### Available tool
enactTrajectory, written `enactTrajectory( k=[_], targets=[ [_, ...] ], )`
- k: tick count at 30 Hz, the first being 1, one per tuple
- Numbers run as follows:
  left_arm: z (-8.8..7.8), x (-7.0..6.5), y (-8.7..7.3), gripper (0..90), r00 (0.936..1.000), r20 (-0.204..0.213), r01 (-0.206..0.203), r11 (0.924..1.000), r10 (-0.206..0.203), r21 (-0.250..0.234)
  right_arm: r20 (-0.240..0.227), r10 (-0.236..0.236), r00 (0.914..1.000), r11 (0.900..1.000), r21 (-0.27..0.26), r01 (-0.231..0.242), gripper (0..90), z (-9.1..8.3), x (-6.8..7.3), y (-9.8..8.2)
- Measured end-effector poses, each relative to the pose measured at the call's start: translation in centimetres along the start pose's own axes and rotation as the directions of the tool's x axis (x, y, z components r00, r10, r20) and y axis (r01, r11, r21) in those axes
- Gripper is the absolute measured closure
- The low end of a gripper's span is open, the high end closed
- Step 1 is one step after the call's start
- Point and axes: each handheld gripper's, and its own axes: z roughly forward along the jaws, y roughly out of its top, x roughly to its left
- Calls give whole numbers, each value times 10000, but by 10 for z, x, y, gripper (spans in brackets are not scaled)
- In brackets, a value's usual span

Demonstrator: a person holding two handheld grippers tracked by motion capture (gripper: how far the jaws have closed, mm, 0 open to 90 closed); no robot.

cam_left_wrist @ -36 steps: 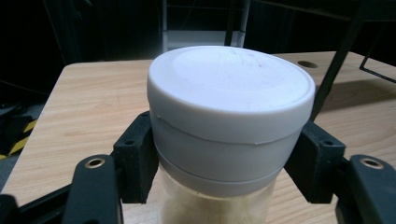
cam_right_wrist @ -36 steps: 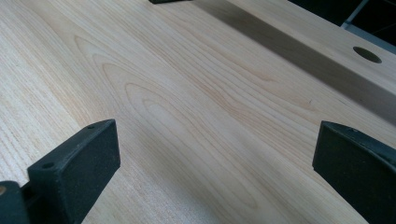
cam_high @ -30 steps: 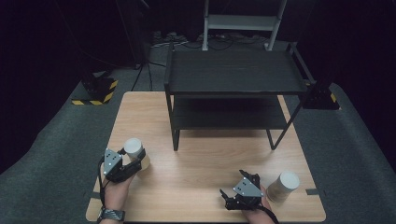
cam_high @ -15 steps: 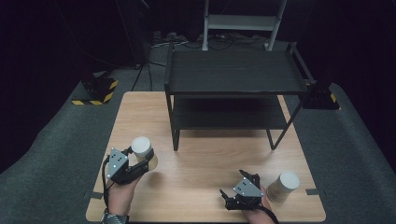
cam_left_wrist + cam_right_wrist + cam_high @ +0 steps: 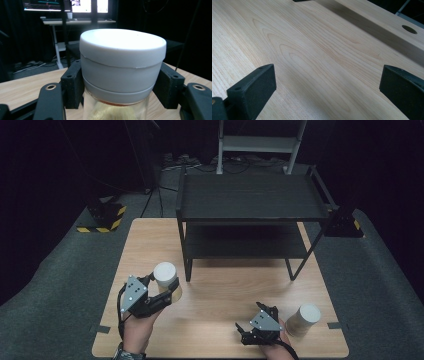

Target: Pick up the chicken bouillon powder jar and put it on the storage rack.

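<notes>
High view: the left tool (image 5: pixel 167 292) clamps the white-lidded clear glass jar (image 5: pixel 165 276) at lower left, short of the black two-tier metal shelf (image 5: pixel 250 205); the right tool (image 5: pixel 245 332), jaws wide and empty, rests beside the second white-lidded jar (image 5: pixel 303 319), ungrasped.

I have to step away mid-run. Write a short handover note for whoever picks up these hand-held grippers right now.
Left hand-held gripper: shut on the white-lidded jar, pads just below the lid, at the table's front left.
Right hand-held gripper: open, holding nothing, low over the bare wood near the front edge.
Second jar: upright on the table, beside the right hand.
Black shelf unit: both levels bare.
Done: first jar gripped.
Left: probably shelving both jars; the second is not yet grasped.
</notes>
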Motion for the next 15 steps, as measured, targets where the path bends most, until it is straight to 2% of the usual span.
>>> enactTrajectory(
  k=[15],
  targets=[
    [24, -20, 28, 344, 9973, 669, -295, 9992, 313, -277, -31, 1, 10000, 10000, -31, -2, 0, 0, -1, -1]
  ],
)
